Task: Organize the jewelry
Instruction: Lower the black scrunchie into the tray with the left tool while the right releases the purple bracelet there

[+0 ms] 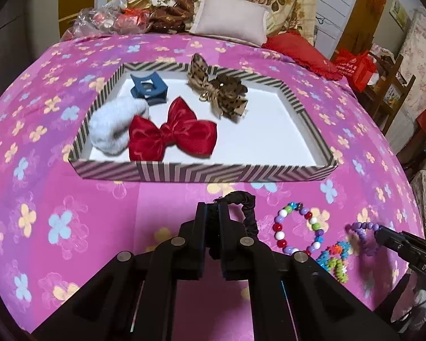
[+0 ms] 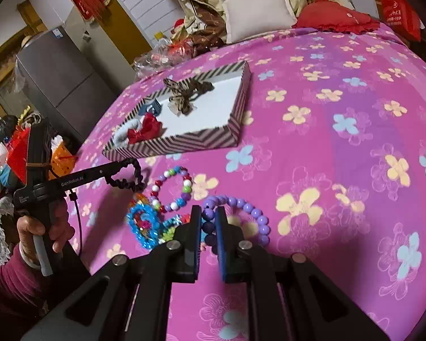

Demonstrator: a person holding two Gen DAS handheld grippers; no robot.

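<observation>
A striped tray [image 1: 201,172] on the pink bed holds a red bow [image 1: 170,133], a leopard bow [image 1: 218,88], a blue claw clip [image 1: 147,88] and a white fluffy piece [image 1: 110,125]. My left gripper [image 1: 212,209] is shut on a black scrunchie band [image 1: 245,201], just before the tray's near wall; it also shows in the right wrist view [image 2: 127,176]. My right gripper [image 2: 208,213] is shut on a purple bead bracelet [image 2: 252,213]. A multicolour bead bracelet [image 2: 173,187] and a bright blue beaded piece [image 2: 144,224] lie beside it.
The tray [image 2: 184,142] also shows in the right wrist view. Pillows [image 1: 230,17] and a red cushion [image 1: 298,51] lie at the bed's far end, with plastic bags [image 1: 105,22] at the far left. A grey fridge [image 2: 56,79] stands left of the bed.
</observation>
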